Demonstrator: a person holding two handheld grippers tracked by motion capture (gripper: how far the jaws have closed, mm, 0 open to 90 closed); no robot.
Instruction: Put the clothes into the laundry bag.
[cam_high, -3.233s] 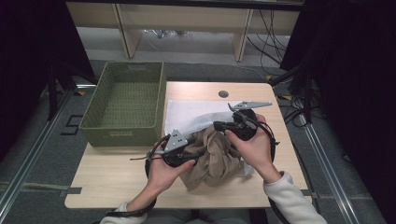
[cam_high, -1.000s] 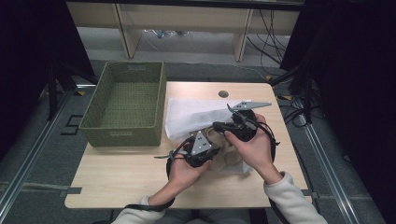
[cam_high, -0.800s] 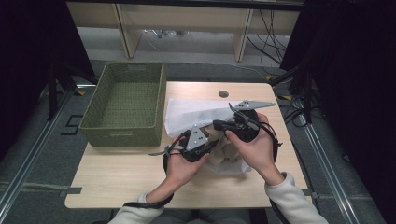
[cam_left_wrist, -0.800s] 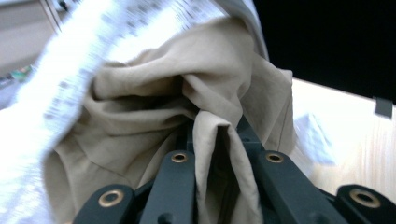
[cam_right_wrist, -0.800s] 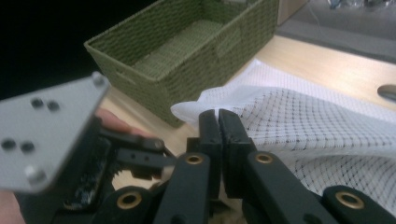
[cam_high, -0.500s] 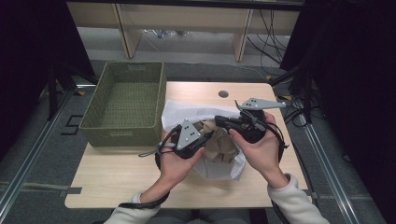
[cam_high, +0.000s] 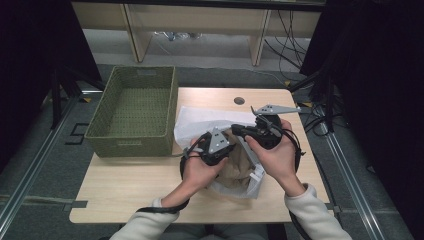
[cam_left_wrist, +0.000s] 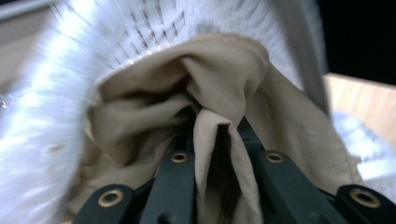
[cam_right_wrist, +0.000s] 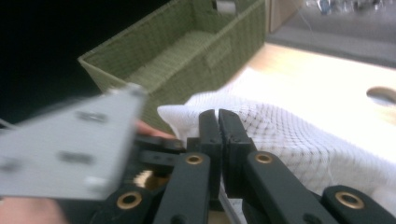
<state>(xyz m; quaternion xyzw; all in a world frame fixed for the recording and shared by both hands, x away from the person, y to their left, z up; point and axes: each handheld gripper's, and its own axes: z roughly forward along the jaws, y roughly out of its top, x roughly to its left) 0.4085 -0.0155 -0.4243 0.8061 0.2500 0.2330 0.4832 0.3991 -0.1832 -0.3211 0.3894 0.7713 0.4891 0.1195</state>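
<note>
mid-stuffing: left gripper pinches the tan cloth inside the mesh bag, right gripper clamps, probably, its rim. next, push deeper.

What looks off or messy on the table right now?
Nothing damaged or spilled. The beige garment is crumpled and only partly inside the white mesh laundry bag, bulging from its mouth. The left tongs pinch a fold of it; the right tongs clamp the bag's edge. The green woven basket sits square, nothing inside it.

basket left of mesh bag, garment inside bag
</note>
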